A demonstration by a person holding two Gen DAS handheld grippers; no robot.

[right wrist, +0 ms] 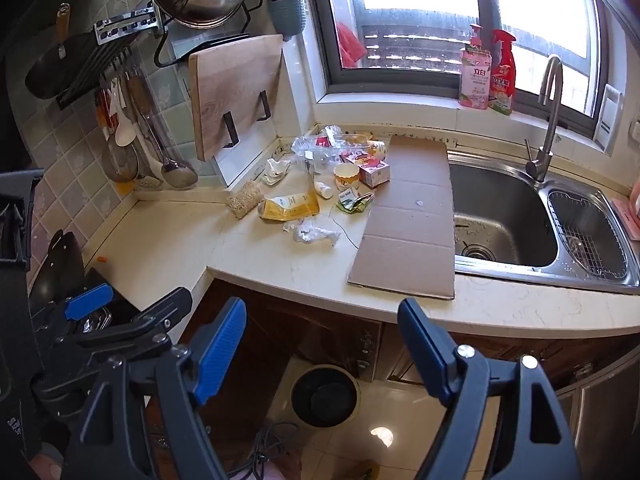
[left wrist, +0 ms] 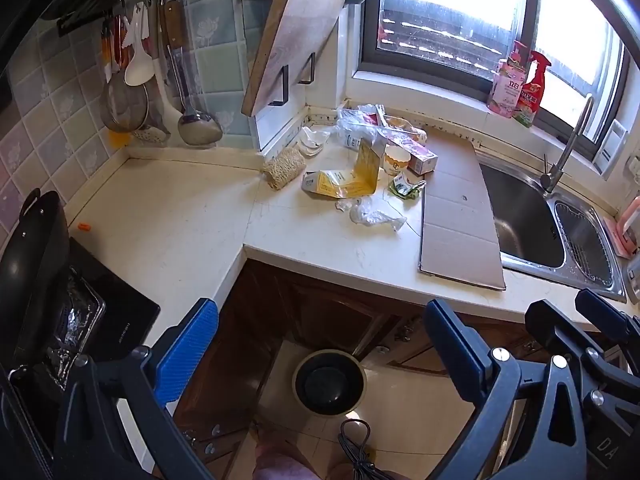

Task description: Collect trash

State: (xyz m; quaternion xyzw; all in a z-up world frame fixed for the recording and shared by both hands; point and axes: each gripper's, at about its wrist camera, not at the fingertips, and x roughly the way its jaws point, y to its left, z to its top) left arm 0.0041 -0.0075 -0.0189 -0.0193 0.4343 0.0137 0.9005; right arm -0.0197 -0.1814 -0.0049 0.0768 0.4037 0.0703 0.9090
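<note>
A heap of trash lies on the counter near the back wall: a flattened yellow carton (left wrist: pixel 346 180) (right wrist: pixel 290 205), a crumpled clear plastic wrap (left wrist: pixel 374 214) (right wrist: pixel 314 234), a green wrapper (left wrist: pixel 406 188) (right wrist: pixel 354 201), a paper cup (left wrist: pixel 396 160) (right wrist: pixel 346 176) and a pink box (left wrist: pixel 420 158) (right wrist: pixel 374 172). A flat cardboard sheet (left wrist: pixel 456 216) (right wrist: pixel 412 216) lies beside the heap. A round dark bin (left wrist: pixel 329 382) (right wrist: pixel 324 394) stands on the floor below the counter. My left gripper (left wrist: pixel 320 332) and right gripper (right wrist: pixel 322 328) hang open above the bin, nothing between their fingers.
A steel sink (right wrist: pixel 504 220) with a tap (right wrist: pixel 548 120) lies right of the cardboard. A cutting board (left wrist: pixel 288 48) and hanging utensils (left wrist: pixel 160 80) line the back wall. A black pan (left wrist: pixel 28 264) sits on the stove at left. A cable (left wrist: pixel 356 448) lies on the floor.
</note>
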